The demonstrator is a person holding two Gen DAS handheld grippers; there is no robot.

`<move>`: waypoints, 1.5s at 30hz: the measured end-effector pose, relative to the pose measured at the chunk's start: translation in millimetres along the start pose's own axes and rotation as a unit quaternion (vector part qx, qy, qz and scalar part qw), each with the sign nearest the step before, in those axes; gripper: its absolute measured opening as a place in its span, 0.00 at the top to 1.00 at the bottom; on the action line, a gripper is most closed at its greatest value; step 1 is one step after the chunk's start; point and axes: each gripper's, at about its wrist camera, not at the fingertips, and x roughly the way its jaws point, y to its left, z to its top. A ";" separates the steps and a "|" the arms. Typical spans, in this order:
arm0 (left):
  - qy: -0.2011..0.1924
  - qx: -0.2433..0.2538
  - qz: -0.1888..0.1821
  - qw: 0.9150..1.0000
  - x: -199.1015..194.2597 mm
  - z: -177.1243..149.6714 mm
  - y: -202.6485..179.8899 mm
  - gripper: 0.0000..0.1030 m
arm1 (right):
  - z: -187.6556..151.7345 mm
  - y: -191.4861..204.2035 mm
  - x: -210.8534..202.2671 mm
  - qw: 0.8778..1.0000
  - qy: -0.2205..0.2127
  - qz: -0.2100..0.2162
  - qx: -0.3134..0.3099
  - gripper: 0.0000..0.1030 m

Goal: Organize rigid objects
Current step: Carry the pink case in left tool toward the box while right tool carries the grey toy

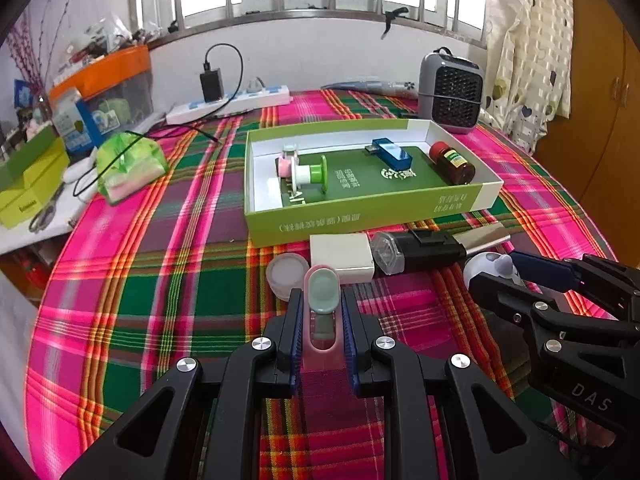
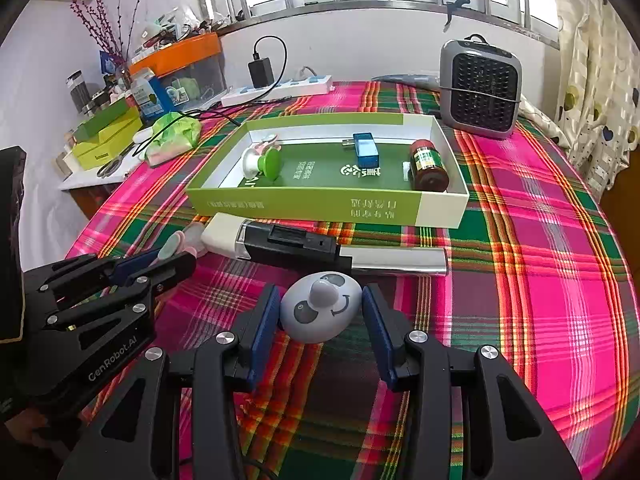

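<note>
My left claw (image 1: 321, 320) is clamped on a slim pink gadget (image 1: 321, 300) with a grey-green oval top, its end poking out past the fingertips above the plaid cloth (image 1: 160, 280). My right claw (image 2: 320, 316) stands half open around a grey egg-shaped toy (image 2: 320, 308) with a smiley face, which sits on the cloth between the pads; I see a sliver of gap on each side, so it isn't gripped. Just beyond lie a white block (image 1: 342, 256), a round cap (image 1: 286, 274) and a black torch (image 1: 416, 250). Behind them the green tray (image 1: 360, 216) holds a green-and-white spool (image 1: 310, 174), a blue USB stick (image 1: 390, 150) and a brown bottle (image 1: 452, 162) lying on its side.
</note>
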 end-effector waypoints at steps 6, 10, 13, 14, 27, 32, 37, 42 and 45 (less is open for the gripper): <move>-0.006 0.001 -0.001 1.000 -5.9 2.3 -0.8 0.83 | 1.8 0.1 -4.4 1.000 -0.006 -0.001 0.000 0.57; -0.010 0.002 -0.002 1.000 -10.2 3.5 -1.2 0.83 | 3.0 0.1 -8.1 1.000 -0.011 -0.001 0.000 0.57; -0.013 0.001 -0.003 1.000 -13.5 5.1 -1.1 0.83 | 4.4 -0.3 -10.5 1.000 -0.014 -0.001 -0.001 0.57; -0.015 0.001 -0.003 1.000 -14.3 5.7 -0.9 0.83 | 5.0 -0.2 -11.9 1.000 -0.017 -0.001 -0.002 0.57; -0.038 0.000 -0.010 0.999 -28.7 22.4 2.0 0.83 | 19.8 0.5 -25.1 0.999 -0.041 -0.005 -0.008 0.57; -0.044 0.001 -0.008 0.999 -28.7 31.5 4.1 0.83 | 28.2 -1.6 -24.9 0.999 -0.046 -0.009 -0.010 0.57; -0.051 -0.001 -0.006 0.999 -28.7 39.1 6.9 0.83 | 34.5 -5.5 -24.8 0.999 -0.050 -0.013 -0.010 0.57; -0.051 0.000 -0.005 0.999 -25.7 43.6 7.7 0.83 | 39.7 -7.9 -23.6 0.998 -0.052 -0.015 -0.010 0.57; -0.050 -0.001 -0.005 0.999 -24.5 46.3 8.5 0.83 | 41.9 -8.9 -22.6 0.998 -0.053 -0.016 -0.010 0.57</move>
